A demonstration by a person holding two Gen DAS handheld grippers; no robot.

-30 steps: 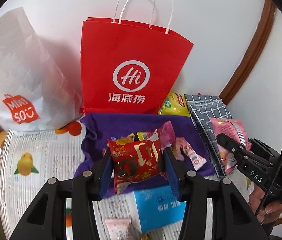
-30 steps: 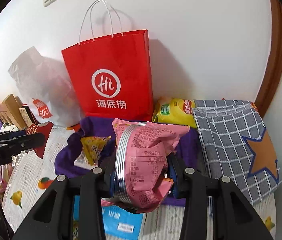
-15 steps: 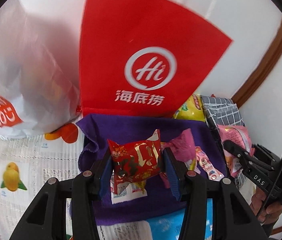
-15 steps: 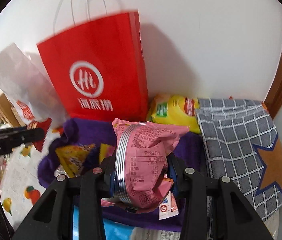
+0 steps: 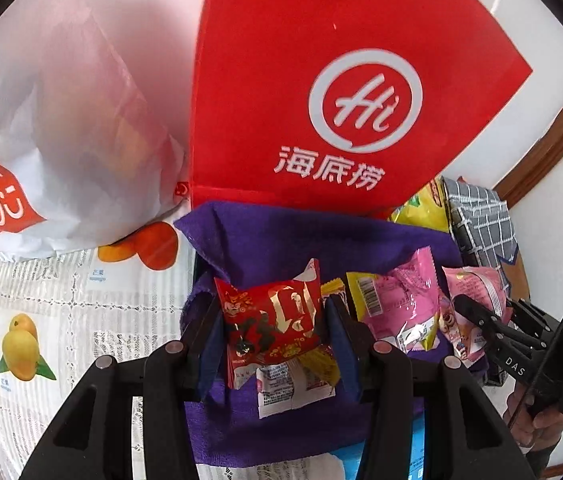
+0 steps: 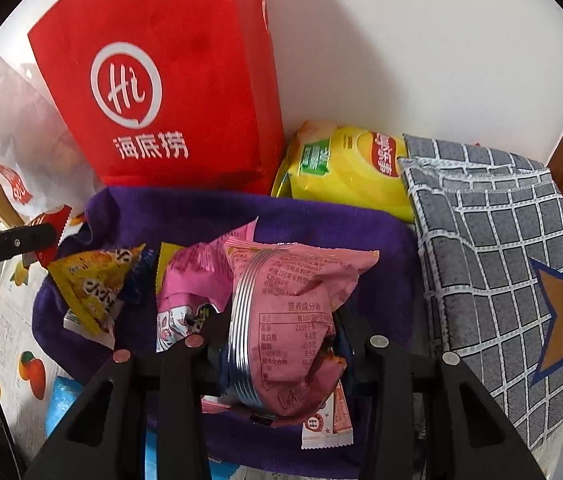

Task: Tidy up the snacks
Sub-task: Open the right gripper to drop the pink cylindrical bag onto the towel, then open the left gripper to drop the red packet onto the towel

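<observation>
White wall and fruit-print table back the left wrist view: my left hand-held gripper clamps a red snack packet over the purple-lined basket, poised for release. Right wrist view: my right hand-held gripper pinches a pink snack pack above that basket's snacks.

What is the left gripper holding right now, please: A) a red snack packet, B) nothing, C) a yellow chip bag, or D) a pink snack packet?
A: in the left wrist view the left gripper has both fingers pressed against a red snack packet above the purple cloth; the pink packet is in the right gripper.
</observation>
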